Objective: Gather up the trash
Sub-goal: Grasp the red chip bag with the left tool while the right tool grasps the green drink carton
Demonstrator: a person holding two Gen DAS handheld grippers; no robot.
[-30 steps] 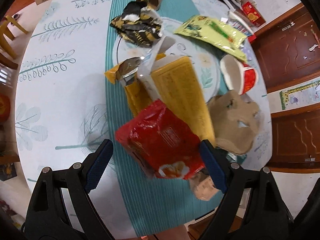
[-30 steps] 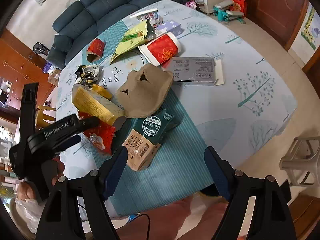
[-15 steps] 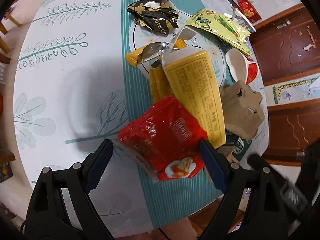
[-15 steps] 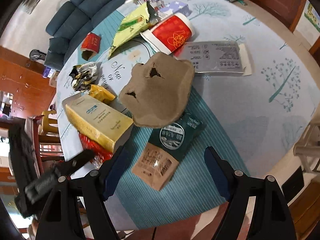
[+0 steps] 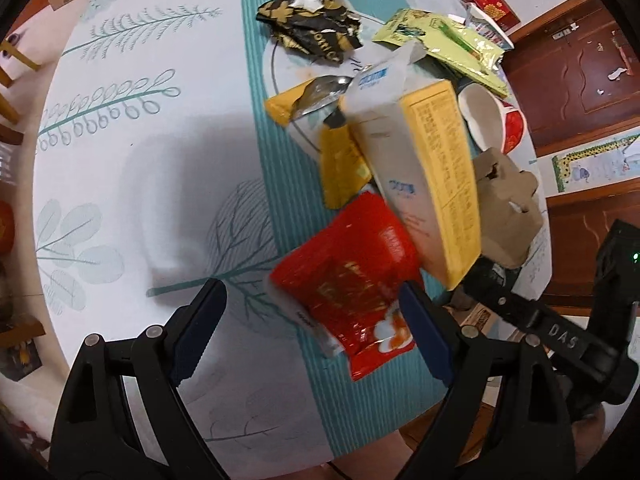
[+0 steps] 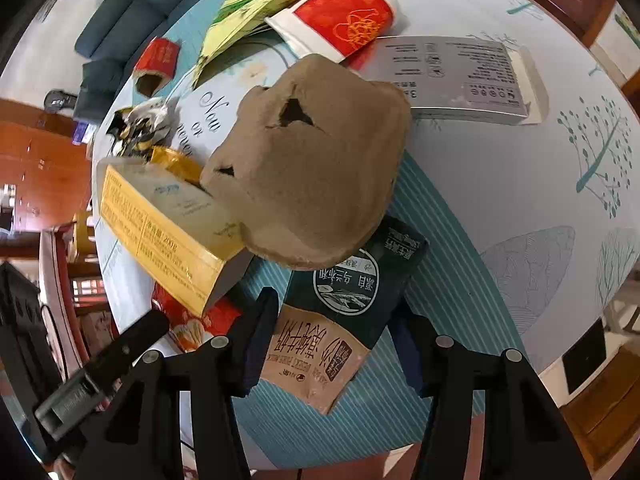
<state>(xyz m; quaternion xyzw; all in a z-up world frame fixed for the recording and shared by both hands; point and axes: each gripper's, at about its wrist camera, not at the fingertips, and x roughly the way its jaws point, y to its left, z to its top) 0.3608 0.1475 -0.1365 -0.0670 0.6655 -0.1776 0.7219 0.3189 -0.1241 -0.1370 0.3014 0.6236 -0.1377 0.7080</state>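
1. The dark green-and-brown snack pouch point(image 6: 340, 320) lies near the desk's point(image 6: 520, 200) near edge, between the right tool's point(image 6: 332, 340) closing jaws, apparently not yet pinched.
2. Left tool point(image 5: 312, 328) stands apart over the red snack bag point(image 5: 352, 292).
3. Next: finish pinching, then lift.
4. A leaf-print cloth covers the desk; a blue sofa point(image 6: 120, 20) stands beyond.

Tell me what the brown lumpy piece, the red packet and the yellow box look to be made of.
Brown lumpy piece: likely moulded paper pulp, matte and fibrous, with torn holes. Red packet: glossy plastic film, judging by its sheen and wrinkles. Yellow box: thin printed cardboard with a smooth finish, crisp folded edges and an open flap.
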